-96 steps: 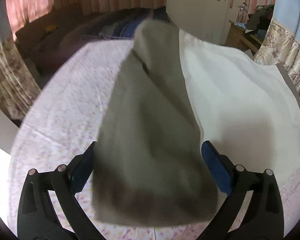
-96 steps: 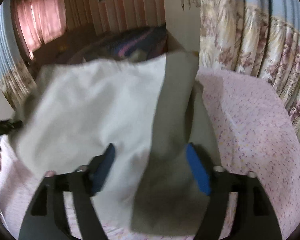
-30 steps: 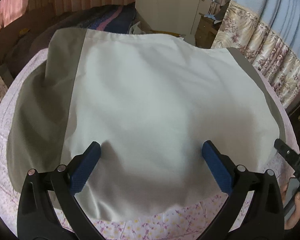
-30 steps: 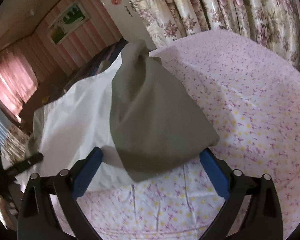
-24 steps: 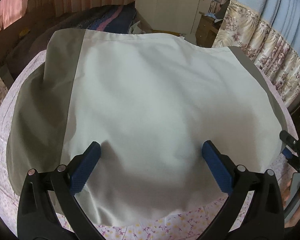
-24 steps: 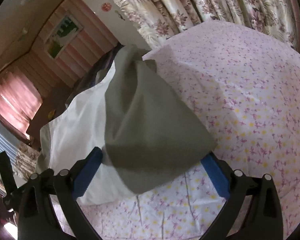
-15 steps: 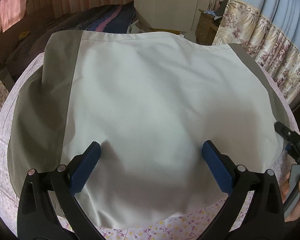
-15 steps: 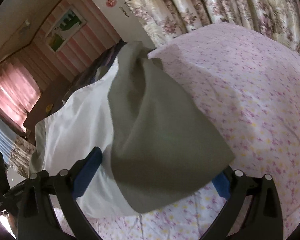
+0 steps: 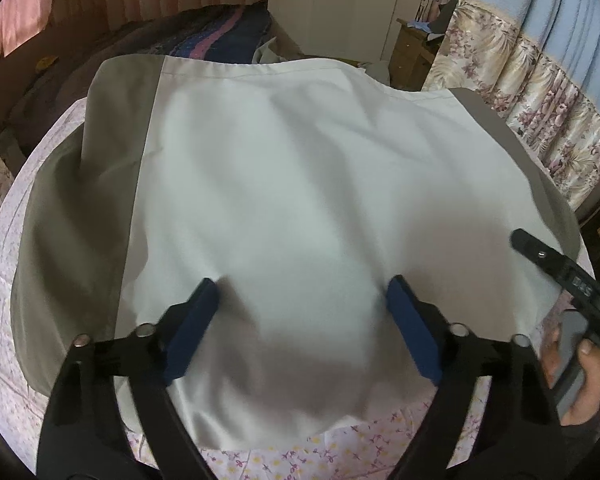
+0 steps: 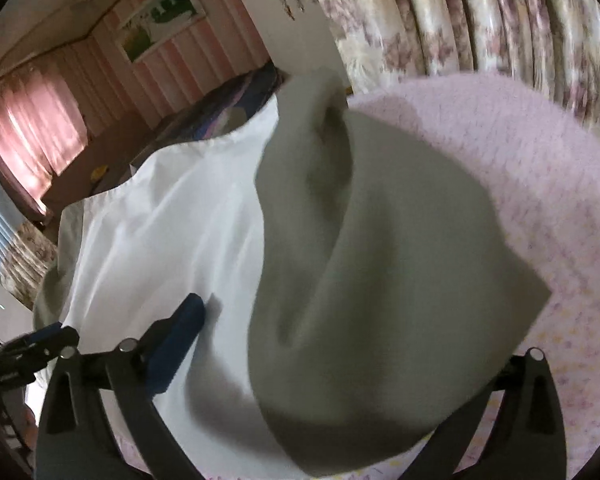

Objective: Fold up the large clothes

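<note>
The white garment [image 9: 300, 184] with grey sleeves lies spread on the floral-sheeted bed [image 9: 4, 280]; the left hand-held gripper [image 9: 302, 312] hovers wide open over its hem, holding nothing, while the right hand-held gripper [image 10: 340, 364], also open, has the raised grey sleeve [image 10: 380, 260] draped between its fingers.

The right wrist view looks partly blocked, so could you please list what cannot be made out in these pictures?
- Right gripper: right wrist view; the grey sleeve covers its right finger, so any grasp is unclear.
- Bedsheet: same view, its print is motion-blurred.
- Garment: left wrist view; its near hem lies behind the left gripper.
- Hand: left wrist view, cut off by the edge.
</note>
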Demonstrator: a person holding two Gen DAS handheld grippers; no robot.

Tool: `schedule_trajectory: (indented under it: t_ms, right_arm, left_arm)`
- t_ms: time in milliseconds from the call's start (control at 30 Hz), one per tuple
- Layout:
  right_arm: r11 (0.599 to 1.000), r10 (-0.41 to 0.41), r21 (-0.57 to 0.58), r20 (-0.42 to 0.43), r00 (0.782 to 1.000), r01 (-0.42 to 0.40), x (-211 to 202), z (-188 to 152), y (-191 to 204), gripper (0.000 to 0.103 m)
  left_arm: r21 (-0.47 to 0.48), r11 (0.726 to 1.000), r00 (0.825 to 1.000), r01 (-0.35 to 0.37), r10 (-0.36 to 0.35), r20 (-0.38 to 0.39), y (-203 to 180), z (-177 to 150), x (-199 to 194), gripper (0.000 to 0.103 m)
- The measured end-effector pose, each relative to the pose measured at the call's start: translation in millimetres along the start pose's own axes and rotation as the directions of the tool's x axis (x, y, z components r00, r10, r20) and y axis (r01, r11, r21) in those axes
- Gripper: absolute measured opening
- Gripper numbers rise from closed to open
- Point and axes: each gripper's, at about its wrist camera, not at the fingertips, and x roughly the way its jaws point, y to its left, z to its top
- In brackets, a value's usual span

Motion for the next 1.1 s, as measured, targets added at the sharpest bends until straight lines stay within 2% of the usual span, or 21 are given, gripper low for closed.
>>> schedule_trajectory:
  t_ms: [33, 100, 133, 200, 267, 367, 533, 633, 900, 967, 1033, 1100]
  right_arm:
    - [1.0, 0.013, 0.011, 0.007, 1.0, -0.013, -1, 1, -1, 0.097]
    - [0.999, 0.034, 0.024, 0.01, 0.999, -0.034, -3, 3, -2, 0.08]
    - [0.999, 0.047, 0.026, 0.017, 0.999, -0.048, -5, 3, -2, 0.067]
    - [0.995, 0.09, 0.043, 0.033, 0.995, -0.091, -9, 7, -4, 0.055]
    - [0.993, 0.115, 0.034, 0.056, 0.992, -0.117, -17, 7, 0, 0.045]
    - [0.991, 0.135, -0.026, 0.095, 0.986, -0.133, -28, 10, 15, 0.036]
    - [0.982, 0.153, -0.135, 0.142, 0.978, -0.134, -47, 19, 44, 0.033]
    - [0.972, 0.125, -0.22, 0.159, 0.979, -0.088, -54, 22, 65, 0.032]
    - [0.947, 0.098, -0.318, 0.166, 0.981, -0.041, -58, 25, 99, 0.028]
    - [0.925, 0.091, -0.379, 0.165, 0.982, -0.022, -58, 24, 120, 0.027]
    - [0.891, 0.081, -0.455, 0.164, 0.983, 0.002, -58, 20, 148, 0.025]
    - [0.854, 0.074, -0.519, 0.167, 0.983, 0.024, -57, 15, 174, 0.024]
  left_arm:
    - [0.003, 1.0, 1.0, 0.004, -0.004, 0.001, -1, -1, -2, 0.068]
    - [0.022, 1.0, 1.0, 0.011, -0.011, 0.005, -5, -2, -5, 0.053]
    - [0.036, 0.999, 1.0, 0.002, -0.002, 0.004, -8, -2, -4, 0.049]
    - [0.048, 0.998, 1.0, -0.026, 0.027, -0.014, -12, -2, 3, 0.034]
    - [0.036, 0.999, 0.999, -0.013, 0.014, -0.04, -9, -3, 13, 0.034]
    - [0.012, 1.0, 0.998, 0.008, -0.008, -0.055, -4, -3, 22, 0.033]
    - [0.002, 1.0, 0.998, 0.012, -0.012, -0.06, -2, -2, 23, 0.033]
    - [0.001, 1.0, 0.998, 0.017, -0.017, -0.057, -1, -3, 23, 0.032]
    - [0.007, 0.999, 0.998, 0.042, -0.042, -0.05, 1, -3, 22, 0.032]
    - [0.003, 0.998, 0.996, 0.068, -0.068, -0.05, 6, -2, 19, 0.031]
    - [0.0, 0.996, 0.994, 0.094, -0.094, -0.049, 15, -2, 11, 0.019]
    - [-0.005, 0.99, 0.99, 0.137, -0.138, -0.042, 34, -1, -8, 0.015]
